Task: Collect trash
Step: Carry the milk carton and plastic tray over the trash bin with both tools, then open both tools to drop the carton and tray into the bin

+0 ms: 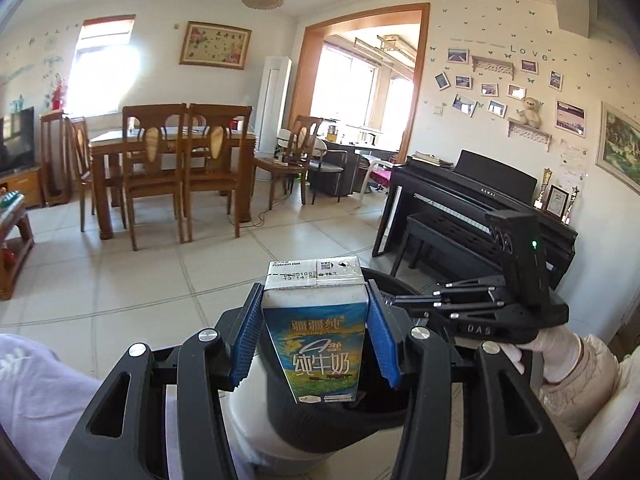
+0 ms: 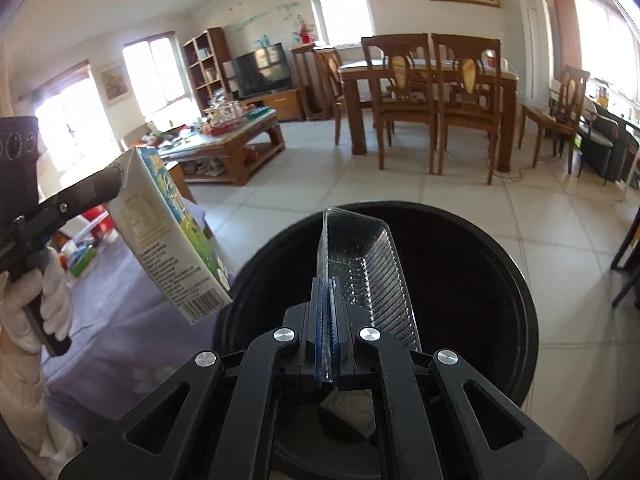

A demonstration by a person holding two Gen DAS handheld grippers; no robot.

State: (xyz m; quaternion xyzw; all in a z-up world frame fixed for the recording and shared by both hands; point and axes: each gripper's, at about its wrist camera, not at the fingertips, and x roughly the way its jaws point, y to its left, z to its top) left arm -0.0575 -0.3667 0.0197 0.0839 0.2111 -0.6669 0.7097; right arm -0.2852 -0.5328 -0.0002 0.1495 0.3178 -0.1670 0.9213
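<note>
My left gripper (image 1: 316, 320) is shut on a blue and white milk carton (image 1: 318, 336), its blue pads pressing both sides. The carton hangs upright over the near rim of a black trash bin (image 1: 320, 428). From the right wrist the same carton (image 2: 168, 240) shows tilted at the left, just outside the bin's rim (image 2: 520, 280). My right gripper (image 2: 328, 292) is shut on the edge of a clear plastic tray (image 2: 360, 256), which juts out over the bin's dark opening. In the left wrist view the right gripper (image 1: 404, 300) reaches in from the right, held by a white-gloved hand (image 1: 556, 352).
A lilac cloth (image 2: 120, 340) covers the surface left of the bin, with more packaging (image 2: 86, 256) on it. A wooden dining table and chairs (image 1: 168, 160), a black piano (image 1: 472, 216) and a cluttered coffee table (image 2: 228, 140) stand around the tiled floor (image 1: 120, 272).
</note>
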